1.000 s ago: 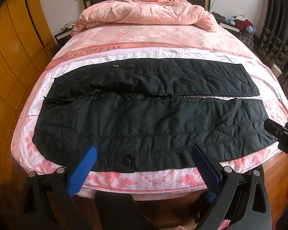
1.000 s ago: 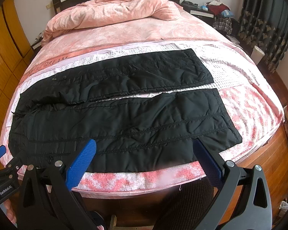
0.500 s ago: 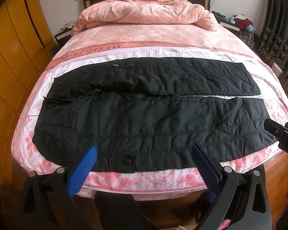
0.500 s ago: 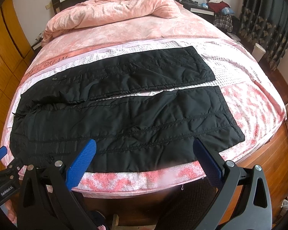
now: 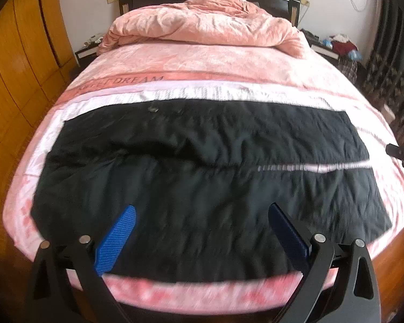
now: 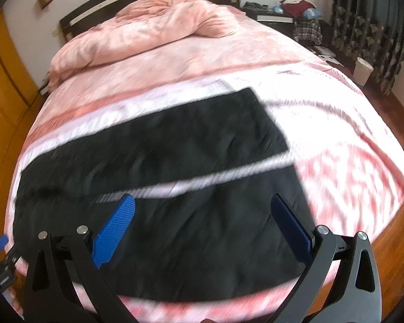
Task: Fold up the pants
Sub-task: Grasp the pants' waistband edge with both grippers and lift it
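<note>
While both of your tools hang over the near edge of the bed, the black quilted padded pants [image 5: 207, 188] lie spread flat across the pink velvety bedspread [image 5: 215, 62], waist to your left, two legs running right with a thin strip of white cover showing between them. Your left tool [image 5: 202, 231] has its blue ribbed pads spread wide and holds nothing; your right tool [image 6: 202, 226] is likewise wide open and empty, above the near leg. Judging by the puffy, stitched surface, the cloth should be light, soft and limp, with a smooth shell that may slide on the plush cover. I would pinch the near long edge, left at the waistband, right at the hem [image 6: 296, 204], biting deep enough to catch all the layers.
</note>
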`<state>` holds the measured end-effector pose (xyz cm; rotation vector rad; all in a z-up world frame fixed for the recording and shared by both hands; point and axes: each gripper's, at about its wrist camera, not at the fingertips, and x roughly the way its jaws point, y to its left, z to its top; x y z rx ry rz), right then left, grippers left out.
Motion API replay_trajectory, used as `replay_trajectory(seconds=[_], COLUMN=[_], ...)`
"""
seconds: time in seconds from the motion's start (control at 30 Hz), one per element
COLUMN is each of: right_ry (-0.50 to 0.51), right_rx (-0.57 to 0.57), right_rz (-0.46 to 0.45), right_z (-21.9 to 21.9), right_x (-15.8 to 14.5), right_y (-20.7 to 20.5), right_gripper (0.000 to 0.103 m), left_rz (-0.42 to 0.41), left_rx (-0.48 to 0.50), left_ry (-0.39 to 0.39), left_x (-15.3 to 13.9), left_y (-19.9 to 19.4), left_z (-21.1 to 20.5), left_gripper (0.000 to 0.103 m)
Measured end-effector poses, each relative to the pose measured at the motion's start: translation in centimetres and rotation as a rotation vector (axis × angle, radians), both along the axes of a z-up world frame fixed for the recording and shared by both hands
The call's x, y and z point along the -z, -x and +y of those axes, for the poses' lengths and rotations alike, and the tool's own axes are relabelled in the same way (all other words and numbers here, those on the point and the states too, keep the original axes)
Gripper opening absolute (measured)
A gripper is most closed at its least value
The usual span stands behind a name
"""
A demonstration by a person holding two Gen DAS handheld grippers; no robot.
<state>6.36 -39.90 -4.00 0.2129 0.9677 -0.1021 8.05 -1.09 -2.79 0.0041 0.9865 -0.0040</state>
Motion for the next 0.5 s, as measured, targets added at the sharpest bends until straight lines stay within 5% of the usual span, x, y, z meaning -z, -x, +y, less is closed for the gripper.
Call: replay_trajectory(seconds=[0.17,0.33,0.5], right_ry=[0.049,0.044,-0.114], right_rx=[-0.018,0.003,-0.016], right_rz=[0.099,0.248,0.323], right_z=[-7.2,-12.7,-15.8], right_x=[4.1,10.6,15.0], right_y=[-10.8,-19.0,-22.7], right_gripper=[0.101,0.101,0.1], left_rz=[0.004,0.023,0.053], left_rx=[0.058,0.066,0.1], left_ry=[0.098,0.048,0.082], left_x=[1.5,3.5,5.3], left_y=[-7.2,-13.2,-16.6], left_z=[-2.5,-6.2,-8.9], left_gripper=[0.099,0.099,0.099])
